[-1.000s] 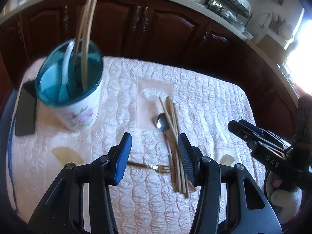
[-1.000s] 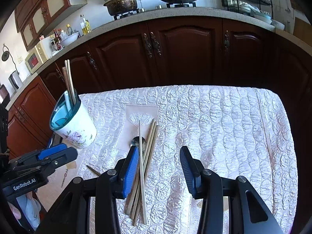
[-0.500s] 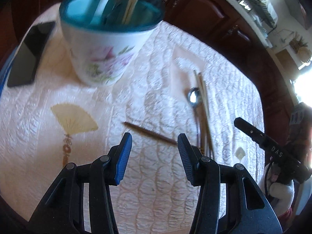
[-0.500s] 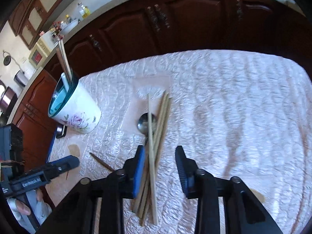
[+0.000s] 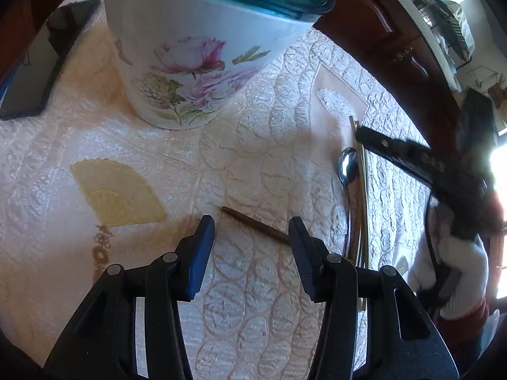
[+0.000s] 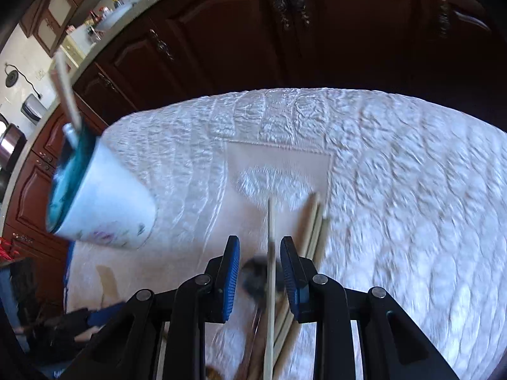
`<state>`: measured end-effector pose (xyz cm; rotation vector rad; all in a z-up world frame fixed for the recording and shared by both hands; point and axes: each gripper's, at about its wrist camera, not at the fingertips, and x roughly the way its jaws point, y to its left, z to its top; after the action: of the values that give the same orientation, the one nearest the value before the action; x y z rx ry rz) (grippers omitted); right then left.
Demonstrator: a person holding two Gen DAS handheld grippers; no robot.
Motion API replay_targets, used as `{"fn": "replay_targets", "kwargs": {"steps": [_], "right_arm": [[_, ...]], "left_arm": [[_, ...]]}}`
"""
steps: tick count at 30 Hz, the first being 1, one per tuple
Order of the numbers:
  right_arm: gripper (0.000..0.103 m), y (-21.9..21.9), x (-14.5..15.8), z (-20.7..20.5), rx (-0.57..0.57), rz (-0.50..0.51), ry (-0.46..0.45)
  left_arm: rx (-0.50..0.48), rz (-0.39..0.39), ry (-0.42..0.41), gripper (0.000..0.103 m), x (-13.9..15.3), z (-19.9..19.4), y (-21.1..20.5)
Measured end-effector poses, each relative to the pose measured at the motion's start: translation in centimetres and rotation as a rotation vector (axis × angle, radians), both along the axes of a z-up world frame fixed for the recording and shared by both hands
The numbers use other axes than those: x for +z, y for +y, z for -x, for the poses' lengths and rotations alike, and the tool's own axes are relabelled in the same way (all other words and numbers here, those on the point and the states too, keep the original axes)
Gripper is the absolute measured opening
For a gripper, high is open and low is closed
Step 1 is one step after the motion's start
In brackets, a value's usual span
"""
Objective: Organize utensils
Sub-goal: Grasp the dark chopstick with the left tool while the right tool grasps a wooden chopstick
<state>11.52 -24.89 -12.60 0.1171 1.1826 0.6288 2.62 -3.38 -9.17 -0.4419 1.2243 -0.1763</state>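
A white floral cup [image 5: 196, 63] with a teal rim stands at the back left and holds chopsticks and a white utensil; it also shows in the right wrist view [image 6: 101, 209]. My left gripper [image 5: 252, 231] is open, low over a dark fork handle [image 5: 253, 223] lying between its fingers. A spoon [image 5: 347, 164] and pale chopsticks [image 5: 361, 196] lie to the right. My right gripper [image 6: 259, 266] is open and straddles a chopstick [image 6: 270, 253] and the spoon bowl [image 6: 256, 277]; more chopsticks [image 6: 312, 224] lie just right.
A quilted white cloth [image 6: 396, 174] covers the table. A black phone [image 5: 38, 72] lies at the left edge beside the cup. Dark wooden cabinets [image 6: 285, 31] stand behind the table. A gold fan motif [image 5: 117, 196] is on the cloth.
Both grippers have moved down and forward toward the table. The left one now straddles the fork handle; the right one has narrowed and now straddles a chopstick and the spoon.
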Motion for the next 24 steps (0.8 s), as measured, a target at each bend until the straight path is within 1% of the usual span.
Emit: {"fn": "replay_targets", "kwargs": {"steps": [3, 4, 6, 7, 8, 10, 12, 14, 17, 20, 21, 24], "right_arm": [[0.025, 0.6, -0.9, -1.2, 0.015, 0.014, 0.026], [0.016, 0.6, -1.1, -1.3, 0.016, 0.007, 0.032], [0.005, 0.4, -1.0, -1.3, 0.013, 0.002, 0.027], [0.005, 0.0, -0.7, -1.3, 0.014, -0.002, 0.019], [0.005, -0.4, -0.3, -1.1, 0.015, -0.014, 0.009], [0.005, -1.0, 0.5, -0.5, 0.014, -0.028, -0.011], [0.005, -2.0, 1.4, 0.2, 0.011, -0.044, -0.033], [0.005, -3.2, 2.4, 0.6, -0.001, -0.064, -0.047], [0.005, -5.3, 4.3, 1.4, -0.027, -0.114, -0.069], [0.005, -7.2, 6.2, 2.5, -0.047, -0.145, -0.097], [0.005, -7.8, 6.6, 2.8, -0.052, -0.153, -0.103], [0.005, -8.5, 7.3, 3.7, -0.060, -0.153, -0.112]], "left_arm": [[-0.003, -0.002, 0.005, 0.048, -0.3, -0.2, -0.4], [-0.002, -0.003, 0.005, 0.048, -0.3, -0.2, -0.5], [-0.005, -0.009, 0.002, 0.048, -0.4, -0.4, -0.7], [-0.007, -0.016, -0.002, 0.042, -0.4, -0.6, -0.8], [-0.013, -0.027, -0.006, 0.031, -0.4, -0.7, -1.1], [-0.031, -0.036, -0.009, 0.018, -0.6, -1.1, -1.7], [-0.044, -0.033, -0.027, 0.013, -0.6, -1.4, -2.1], [-0.052, -0.033, -0.040, 0.006, -0.3, -1.9, -2.3], [-0.065, -0.001, -0.066, 0.004, 0.7, -2.2, -2.4], [-0.084, 0.002, -0.097, 0.003, 1.8, -2.4, -2.7], [-0.085, -0.001, -0.095, 0.003, 2.0, -2.4, -2.7], [-0.060, -0.026, -0.052, 0.003, 2.0, -2.3, -2.5]]}}
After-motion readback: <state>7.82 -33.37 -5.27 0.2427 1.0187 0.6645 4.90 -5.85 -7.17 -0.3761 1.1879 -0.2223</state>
